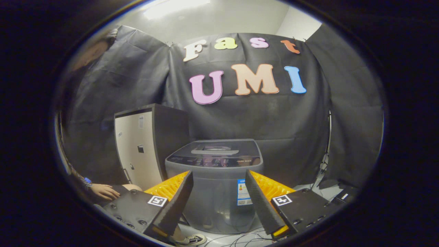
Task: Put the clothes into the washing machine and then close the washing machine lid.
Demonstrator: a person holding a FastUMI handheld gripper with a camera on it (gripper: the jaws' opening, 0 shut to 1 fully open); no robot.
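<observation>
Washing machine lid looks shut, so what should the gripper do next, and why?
Probably move to the washing machine and lift its lid. The lid lies flat and closed, and the gripper is open and empty, with the machine beyond its fingers.

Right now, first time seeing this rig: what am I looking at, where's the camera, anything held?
The camera rides on a hand-held gripper and looks forward along its two fingers, the black and orange wedges low in the gripper view. They stand apart, open, with nothing between them. Just beyond them stands a grey top-loading washing machine; its lid appears to lie flat, closed. Beside it is a pale cabinet with dark sides. Past the left finger a person's hand rests, and a sneaker shows below. Cables lie on the floor.
</observation>
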